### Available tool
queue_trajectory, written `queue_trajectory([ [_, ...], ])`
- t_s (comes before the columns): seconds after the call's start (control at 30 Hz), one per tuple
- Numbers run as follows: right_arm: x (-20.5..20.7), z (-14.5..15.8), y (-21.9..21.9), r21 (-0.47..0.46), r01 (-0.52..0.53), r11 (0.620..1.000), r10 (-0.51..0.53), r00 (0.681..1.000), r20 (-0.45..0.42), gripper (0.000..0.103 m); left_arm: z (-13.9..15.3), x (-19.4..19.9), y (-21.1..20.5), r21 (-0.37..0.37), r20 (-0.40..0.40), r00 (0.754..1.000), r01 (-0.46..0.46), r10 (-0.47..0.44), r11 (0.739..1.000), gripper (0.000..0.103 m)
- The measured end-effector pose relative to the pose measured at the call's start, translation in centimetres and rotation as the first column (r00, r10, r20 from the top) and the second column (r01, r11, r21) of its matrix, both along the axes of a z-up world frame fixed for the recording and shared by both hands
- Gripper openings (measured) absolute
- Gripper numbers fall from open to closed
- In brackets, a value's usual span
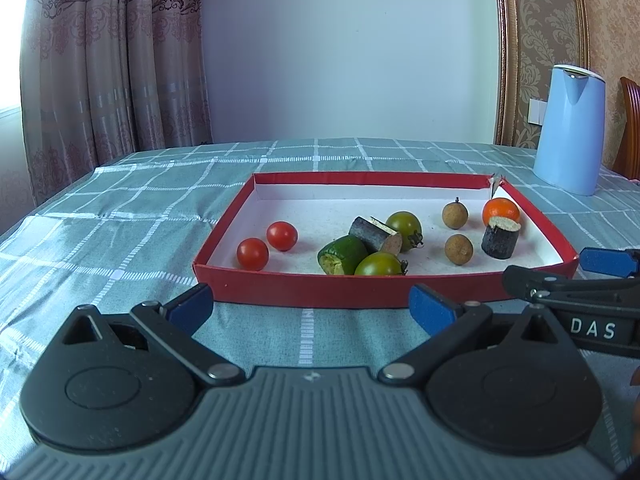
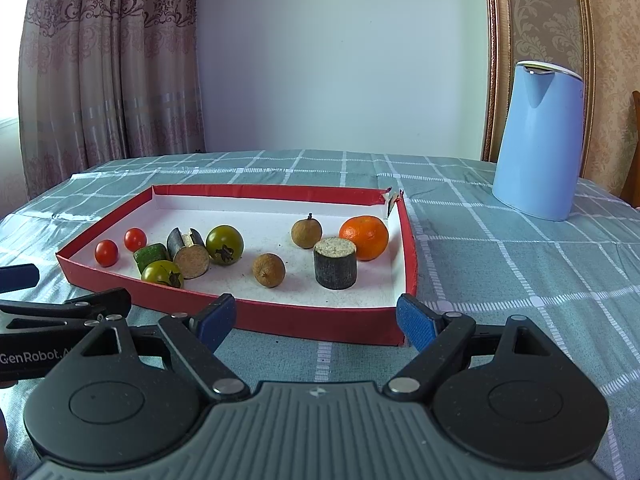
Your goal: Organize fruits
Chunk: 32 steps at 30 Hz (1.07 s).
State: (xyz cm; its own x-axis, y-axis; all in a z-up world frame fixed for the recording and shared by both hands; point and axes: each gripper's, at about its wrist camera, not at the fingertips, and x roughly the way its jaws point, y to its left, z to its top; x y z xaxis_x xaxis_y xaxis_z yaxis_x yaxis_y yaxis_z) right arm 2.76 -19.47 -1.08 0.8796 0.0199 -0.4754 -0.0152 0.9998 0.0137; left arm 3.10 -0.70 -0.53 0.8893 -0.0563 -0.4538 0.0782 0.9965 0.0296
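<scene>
The red tray (image 2: 320, 326) lies with its long axis running left to right. One dark cylinder (image 2: 335, 263) stands upright, the other (image 2: 188, 253) lies tipped, cut end facing the cameras. Left gripper (image 1: 312, 312) and right gripper (image 2: 316, 318) both gape wide, empty

Matt red cardboard tray (image 2: 280, 322); glossy tomatoes (image 1: 282, 235); woven checked tablecloth (image 2: 500, 264).

right tongs (image 1: 600, 280): "DAS" | left tongs (image 2: 24, 292): "GenRobot.A", perhaps cut off
</scene>
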Motion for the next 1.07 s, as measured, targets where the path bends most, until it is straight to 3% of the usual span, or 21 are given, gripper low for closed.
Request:
queue_trajectory([
  [0.47,0.03,-0.08,0.05,-0.004,-0.003,1.0,0.003,1.0,-0.001,0.088,0.31,-0.71,-0.11,0.006,0.053,0.998,0.022,-0.022,1.0,0.103],
  [0.83,0.1,-0.09,0.06,-0.006,0.001,1.0,-0.001,1.0,-0.004,0.088,0.09,-0.28,-0.08,0.0,0.025,0.999,0.021,-0.021,1.0,0.103],
  [1.07,0.29,-0.64,-0.02,-0.008,-0.004,1.0,0.003,0.996,-0.084,0.088,-0.12,-0.18,-0.24,0.018,0.008,0.999,0.033,-0.033,0.999,0.103],
])
